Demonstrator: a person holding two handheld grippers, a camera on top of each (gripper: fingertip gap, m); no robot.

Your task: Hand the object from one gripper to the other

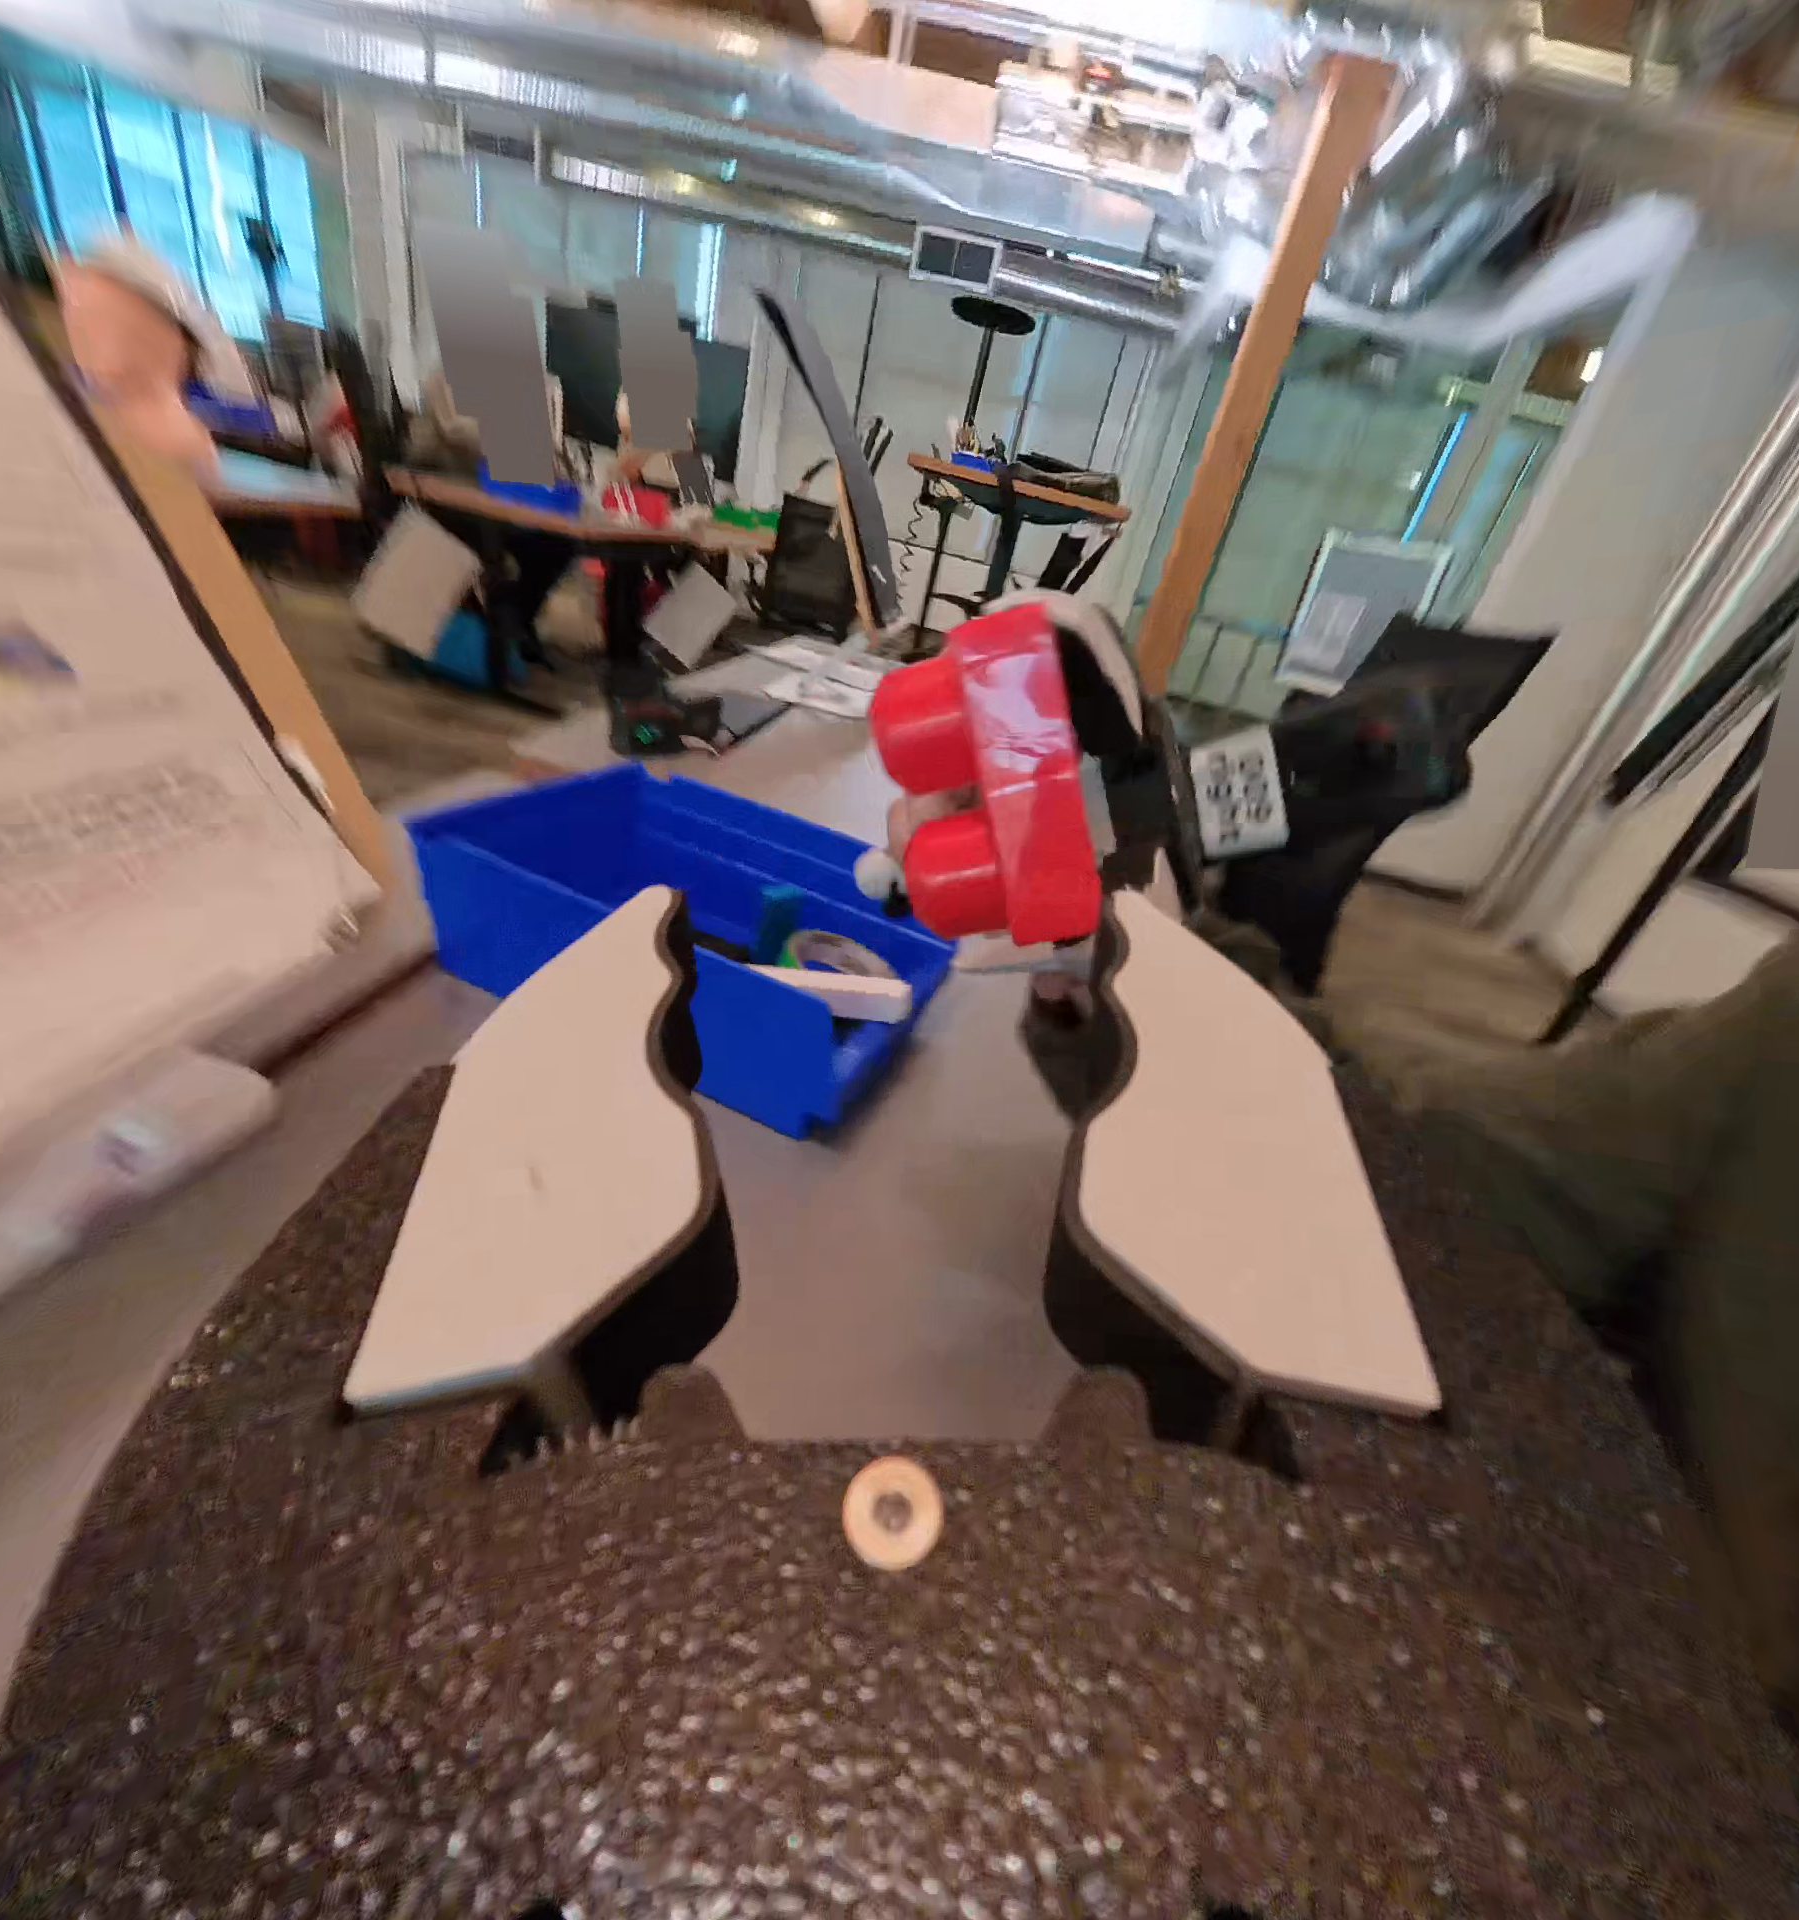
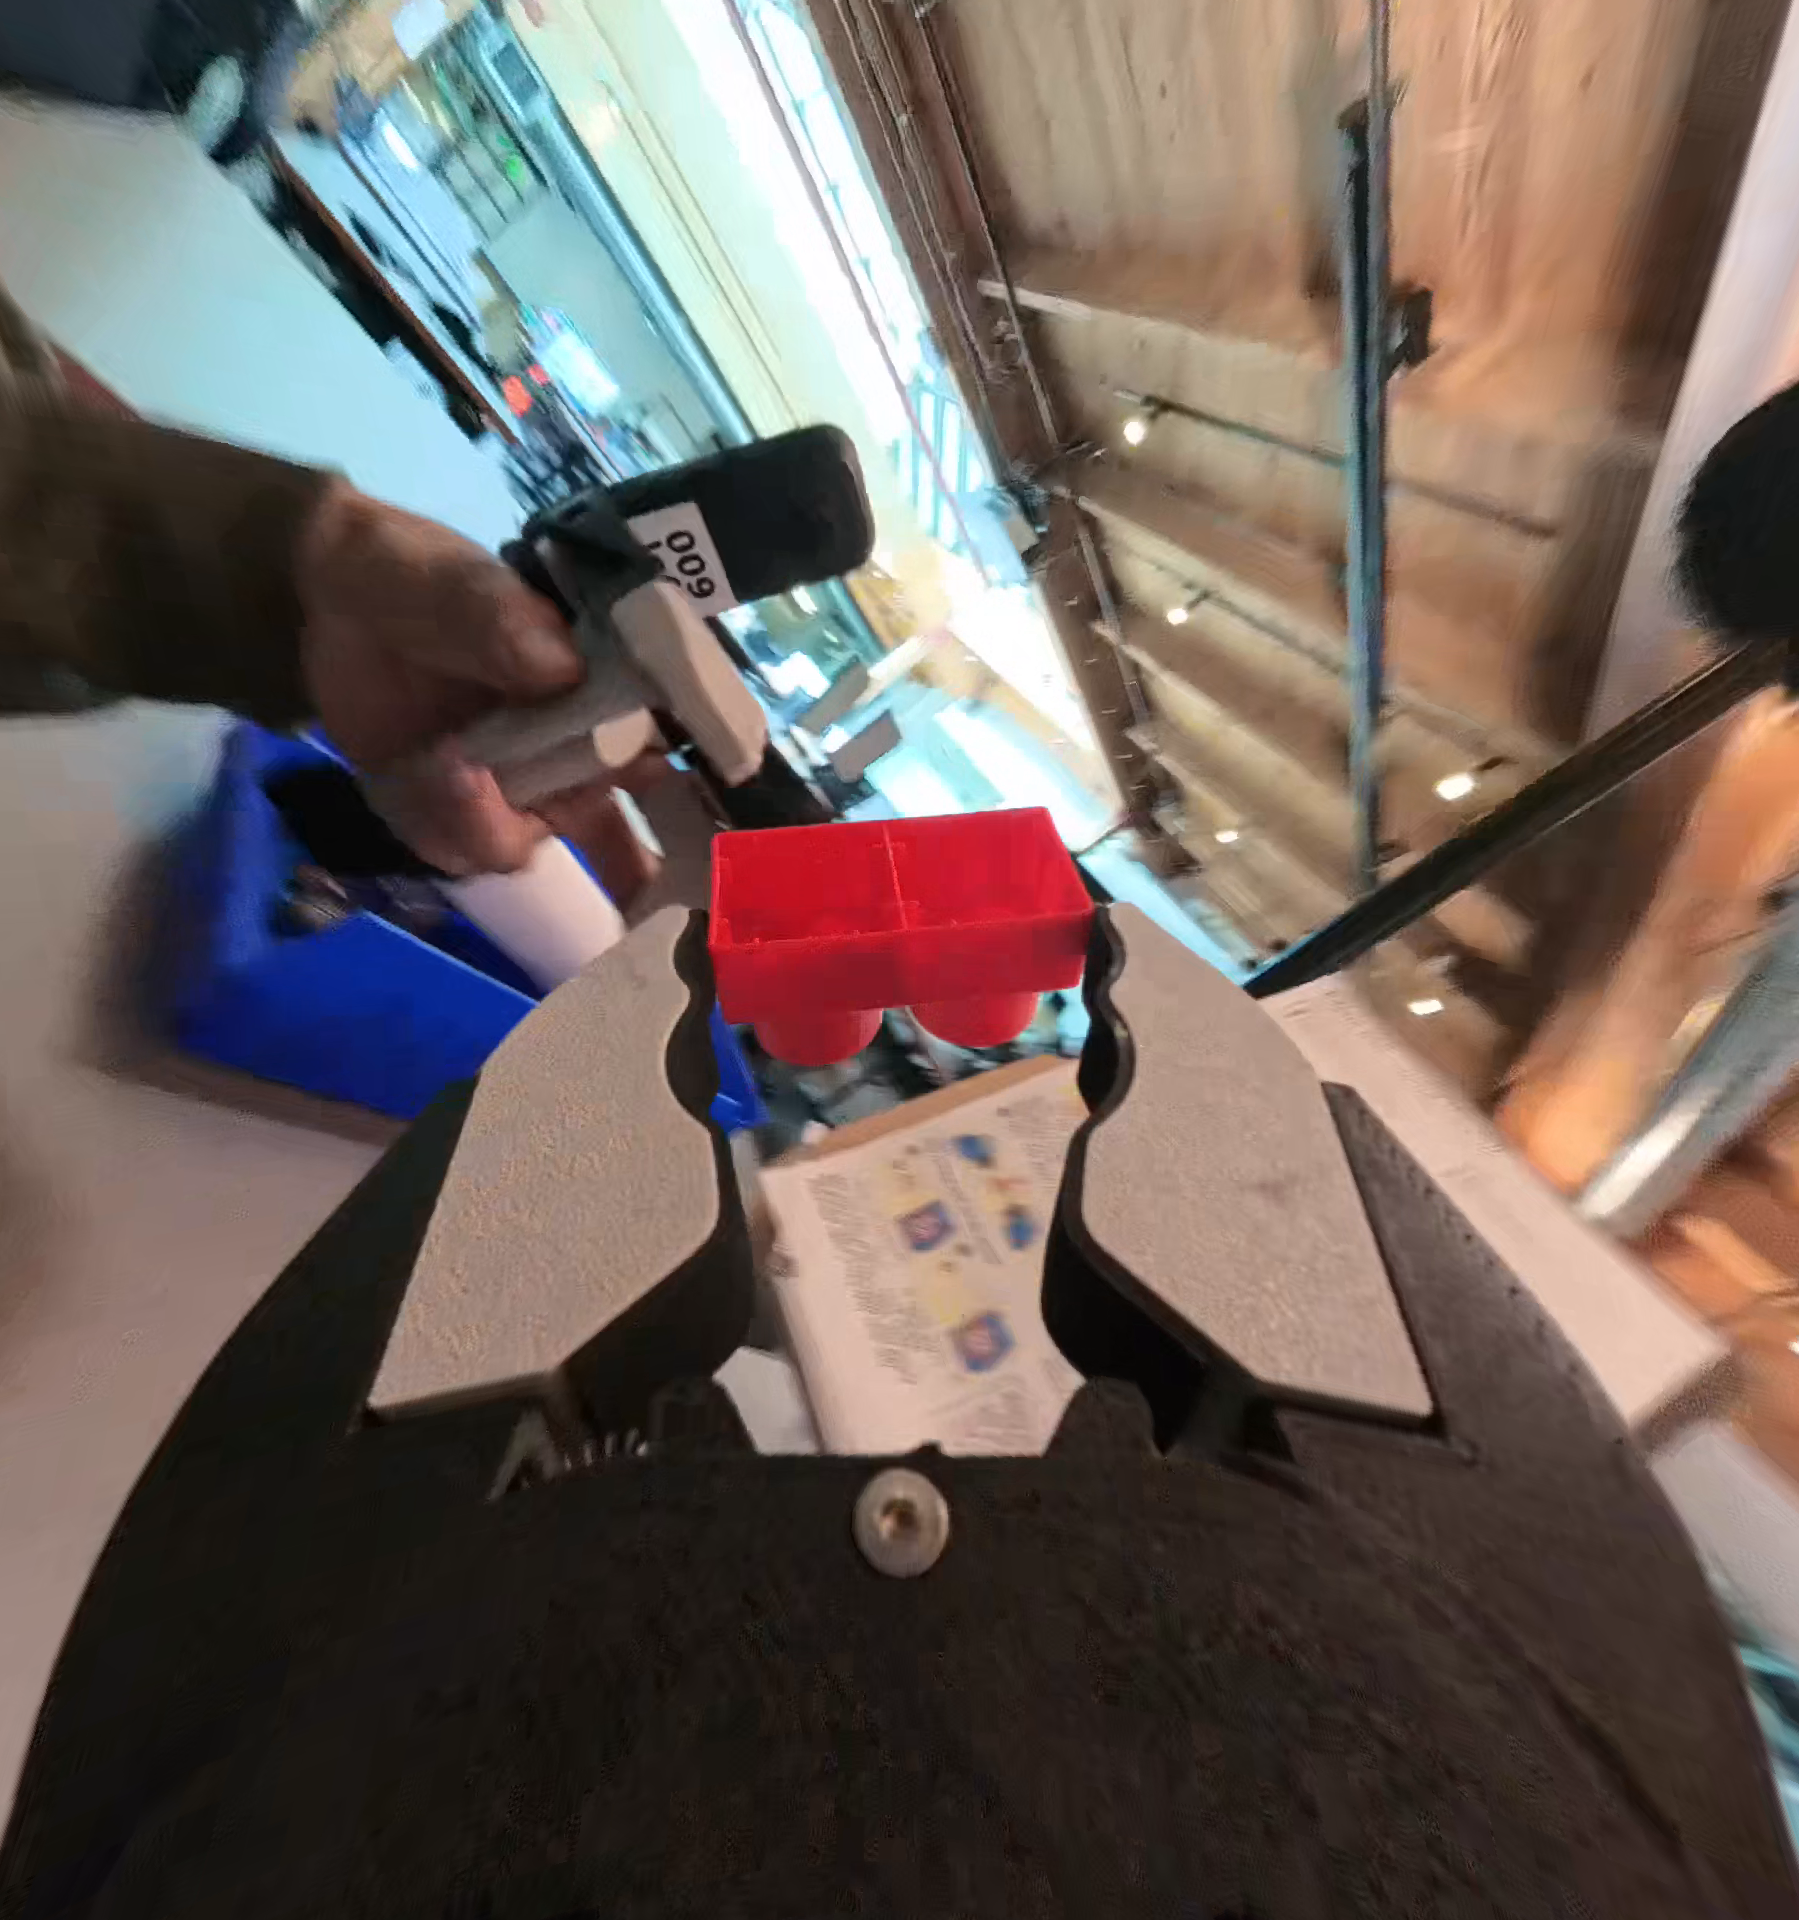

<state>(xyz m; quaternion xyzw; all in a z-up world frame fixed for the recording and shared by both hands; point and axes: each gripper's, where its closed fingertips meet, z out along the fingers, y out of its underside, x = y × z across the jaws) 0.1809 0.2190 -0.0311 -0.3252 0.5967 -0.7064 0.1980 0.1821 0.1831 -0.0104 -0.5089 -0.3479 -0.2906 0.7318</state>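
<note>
Right hand-held gripper point(image 2: 900, 935) clenched on red block point(image 2: 900, 925): both fingertips press the block's short ends, hollow underside facing the camera, two round studs pointing down and away. Block is held in the air, clear of the bench point(image 2: 95, 1299). In the left wrist view the same red block point(image 1: 988, 779) sits above and just beyond the right fingertip of the left hand-held gripper point(image 1: 890, 935), not between the fingers; studs face left, w/ the right hand-held gripper point(image 1: 1134, 769) behind it. Left hand-held gripper released, fingers wide apart, nothing between them, only bare bench point(image 1: 895, 1247) showing through the gap. In the right wrist view the left hand-held gripper point(image 2: 708, 717) appears upper left, held by a hand point(image 2: 427, 675), near the block but apart from it. Blue bin point(image 1: 604, 883) stands on the bench ahead and left of the left fingers, holding a tape roll point(image 1: 833, 951) and other small items; its near corner lies just past the left fingertip. A printed sheet point(image 2: 936, 1236) lies on the bench under the right hand-held gripper. Bench edges: a board point(image 1: 95, 727) leans at far left; the floor and a dark stand point(image 1: 1373, 769) lie beyond the far right edge. Open air around the block on its left and upper sides.
</note>
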